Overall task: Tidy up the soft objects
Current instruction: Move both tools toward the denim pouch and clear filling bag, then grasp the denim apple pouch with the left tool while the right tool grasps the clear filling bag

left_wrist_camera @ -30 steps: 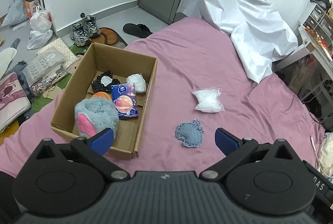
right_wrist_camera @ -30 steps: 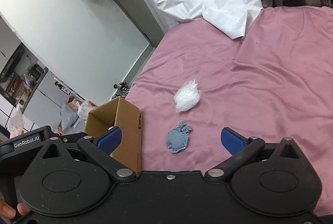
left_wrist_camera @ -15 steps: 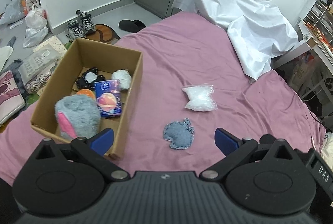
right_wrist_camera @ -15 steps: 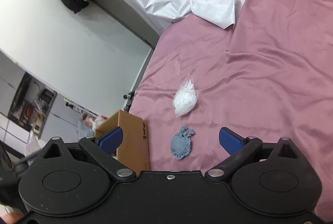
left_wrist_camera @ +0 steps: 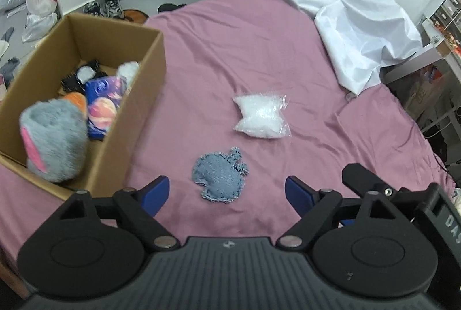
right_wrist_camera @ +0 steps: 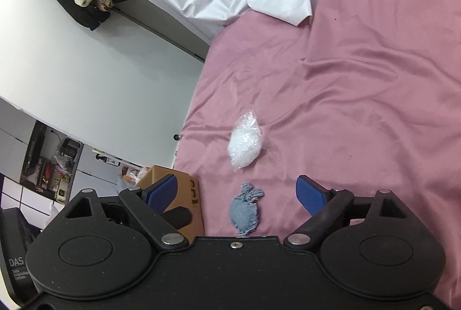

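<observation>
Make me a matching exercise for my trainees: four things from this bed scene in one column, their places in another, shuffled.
1. denim pouch
2. grey plush toy
3. clear bag of white stuffing
4. white sheet

A. inside the cardboard box
B. heaped at the bed's far end
C. on the bedspread, between the left gripper's open fingers
D. on the bedspread, beyond the pouch

Pairs: 1-C, 2-A, 3-D, 4-B

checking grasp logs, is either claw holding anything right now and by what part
Nothing is held. The left claw and right claw are both open and empty, each with the denim pouch lying untouched on the bedsheet between its fingers.
</observation>
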`<state>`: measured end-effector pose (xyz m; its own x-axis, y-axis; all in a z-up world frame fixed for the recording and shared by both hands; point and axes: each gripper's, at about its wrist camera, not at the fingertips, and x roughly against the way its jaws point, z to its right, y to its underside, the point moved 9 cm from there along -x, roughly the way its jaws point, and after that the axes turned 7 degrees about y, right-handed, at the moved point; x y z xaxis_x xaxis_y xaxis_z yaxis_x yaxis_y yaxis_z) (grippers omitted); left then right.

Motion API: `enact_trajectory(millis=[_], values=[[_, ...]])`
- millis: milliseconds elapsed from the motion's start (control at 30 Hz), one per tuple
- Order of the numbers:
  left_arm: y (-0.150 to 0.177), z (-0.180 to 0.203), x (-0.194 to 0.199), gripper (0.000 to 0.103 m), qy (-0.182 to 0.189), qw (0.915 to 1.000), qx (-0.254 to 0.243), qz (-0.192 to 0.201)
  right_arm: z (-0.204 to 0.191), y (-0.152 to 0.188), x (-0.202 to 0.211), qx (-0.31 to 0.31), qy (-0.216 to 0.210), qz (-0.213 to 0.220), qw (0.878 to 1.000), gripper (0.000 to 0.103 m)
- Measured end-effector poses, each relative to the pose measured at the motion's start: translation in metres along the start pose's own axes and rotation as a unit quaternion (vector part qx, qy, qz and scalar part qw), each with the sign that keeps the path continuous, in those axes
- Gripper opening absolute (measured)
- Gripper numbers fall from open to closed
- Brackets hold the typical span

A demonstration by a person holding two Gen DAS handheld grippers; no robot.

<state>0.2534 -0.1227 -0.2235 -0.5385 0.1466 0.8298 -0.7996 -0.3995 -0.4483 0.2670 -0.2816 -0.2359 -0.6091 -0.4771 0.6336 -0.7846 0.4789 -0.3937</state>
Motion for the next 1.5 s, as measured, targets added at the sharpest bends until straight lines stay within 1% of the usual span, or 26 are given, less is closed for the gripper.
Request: enact_trajectory(millis=[167, 433, 567, 733, 767, 800, 867, 967, 1033, 1200, 1267, 1367, 1500], values=[[0.009, -0.001, -0.027, 0.075, -0.007, 0.9998, 0.013, -0.015, 0.003, -0.002, -0.007, 0.000, 0.003, -0.003, 1.000, 0.087], [0.019, -0.003, -0.060, 0.074, -0.005, 0.9987, 0.042, -0.028, 0.008, -0.011, -0.024, -0.016, -0.002, -0.008, 1.000, 0.083], [0.023, -0.007, -0.071, 0.070, -0.011, 0.9976, 0.058, -0.036, 0.015, -0.014, -0.029, -0.035, -0.002, -0.011, 0.999, 0.083], [0.022, -0.013, -0.081, 0.069, -0.018, 0.9965, 0.076, -0.030, 0.015, -0.017, -0.038, -0.042, -0.004, -0.017, 0.999, 0.083], [0.021, -0.014, -0.083, 0.063, -0.022, 0.9964, 0.077, -0.029, 0.016, -0.017, -0.039, -0.044, -0.003, -0.018, 0.999, 0.083], [0.021, -0.016, -0.084, 0.060, -0.027, 0.9962, 0.078, -0.027, 0.017, -0.018, -0.041, -0.047, -0.001, -0.019, 0.999, 0.083], [0.019, -0.022, -0.083, 0.044, -0.039, 0.9950, 0.089, -0.021, 0.019, -0.017, -0.043, -0.047, 0.001, -0.022, 0.999, 0.083], [0.014, -0.025, -0.079, 0.035, -0.041, 0.9943, 0.098, -0.009, 0.019, -0.015, -0.047, -0.045, 0.004, -0.030, 0.999, 0.083], [0.009, -0.025, -0.073, 0.032, -0.037, 0.9949, 0.094, 0.003, 0.017, -0.016, -0.051, -0.044, 0.004, -0.033, 0.998, 0.082], [-0.004, -0.026, -0.060, 0.032, -0.035, 0.9946, 0.095, 0.021, 0.012, -0.017, -0.061, -0.038, 0.001, -0.034, 0.999, 0.081], [-0.009, -0.026, -0.055, 0.032, -0.033, 0.9946, 0.095, 0.027, 0.012, -0.017, -0.065, -0.037, 0.003, -0.037, 0.999, 0.078], [-0.015, -0.024, -0.049, 0.032, -0.030, 0.9948, 0.092, 0.032, 0.009, -0.018, -0.072, -0.039, 0.001, -0.040, 0.998, 0.077], [-0.021, -0.023, -0.049, 0.032, -0.027, 0.9957, 0.082, 0.031, 0.005, -0.021, -0.081, -0.041, 0.001, -0.039, 0.998, 0.077]])
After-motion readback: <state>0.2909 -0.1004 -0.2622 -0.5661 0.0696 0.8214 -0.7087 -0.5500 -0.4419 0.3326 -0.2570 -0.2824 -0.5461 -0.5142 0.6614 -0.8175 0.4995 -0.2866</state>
